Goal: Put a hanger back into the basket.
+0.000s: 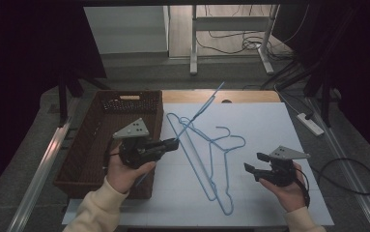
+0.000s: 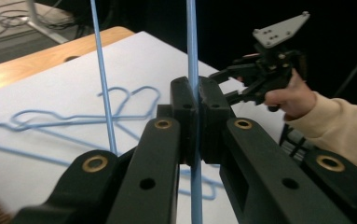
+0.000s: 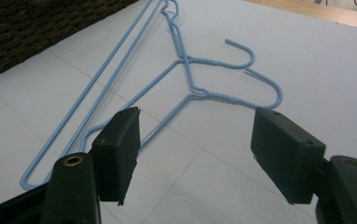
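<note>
The table (image 1: 269, 130), under its white sheet, carries the work, with the wicker basket (image 1: 95, 140) hard against its left edge. The basket looks empty from the high view, so by my reading nothing has gone in yet, assuming that's where these are headed.

Two blue hangers (image 1: 216, 159) lie flat on the sheet, overlapping, hooks toward the far side. A third hanger (image 1: 199, 112) is up off the table, tilted, its far end poking toward the back edge and its near end hanging below the hand.

The left gripper (image 1: 173, 143) has that one: jaws clenched tight on the wire, which runs straight up between the pads in the left gripper view. It hangs just beside the basket's right wall, above the sheet. One lifted, two left to go.

The right gripper (image 1: 254, 162) waits with jaws spread and nothing between them, just right of the flat pair. Its own view looks across the two hooks (image 3: 255, 79), near but not touching.
</note>
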Available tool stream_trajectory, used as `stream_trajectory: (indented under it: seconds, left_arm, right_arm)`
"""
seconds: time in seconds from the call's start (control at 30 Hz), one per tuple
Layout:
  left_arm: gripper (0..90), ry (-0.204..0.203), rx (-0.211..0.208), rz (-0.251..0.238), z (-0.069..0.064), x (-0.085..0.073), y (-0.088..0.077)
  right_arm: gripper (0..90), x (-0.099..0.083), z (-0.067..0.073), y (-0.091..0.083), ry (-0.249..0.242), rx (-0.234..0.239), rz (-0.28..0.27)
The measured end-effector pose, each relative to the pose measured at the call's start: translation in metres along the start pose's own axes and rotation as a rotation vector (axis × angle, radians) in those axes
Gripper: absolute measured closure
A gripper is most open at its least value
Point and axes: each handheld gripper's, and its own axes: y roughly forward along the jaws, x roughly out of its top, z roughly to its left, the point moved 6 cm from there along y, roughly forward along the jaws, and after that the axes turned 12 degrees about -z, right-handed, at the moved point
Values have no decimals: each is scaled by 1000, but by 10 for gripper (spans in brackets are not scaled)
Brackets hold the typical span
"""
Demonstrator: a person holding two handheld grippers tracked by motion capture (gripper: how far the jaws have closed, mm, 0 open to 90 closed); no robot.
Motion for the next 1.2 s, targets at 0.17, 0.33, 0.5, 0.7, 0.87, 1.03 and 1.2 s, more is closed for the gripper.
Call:
stream_trajectory:
  seconds: [0.17, 0.33, 0.5, 0.7, 0.87, 1.03, 1.2]
  left_arm:
    - [865, -7, 22, -22, 18, 2, -20]
    - [865, -15, 43, -42, 33, 6, -46]
    - [866, -30, 76, -57, 50, 6, -66]
    - [866, -48, 125, -64, 73, 5, -81]
    - [865, -69, 130, -64, 90, 2, -89]
    - [866, -80, 127, -49, 104, -5, -96]
    - [865, -79, 149, 19, 119, -20, -100]
  right_arm:
    - [332, -2, -1, 1, 3, -7, 8]
    - [332, -2, 0, 1, 1, -7, 10]
    - [332, -3, 0, 3, 1, -7, 17]
    - [333, -3, 2, 4, -10, -6, 17]
    - [331, -4, 1, 4, -4, -11, 18]
    - [327, -5, 0, 3, -7, -13, 23]
    - [326, -6, -1, 4, -4, -15, 23]
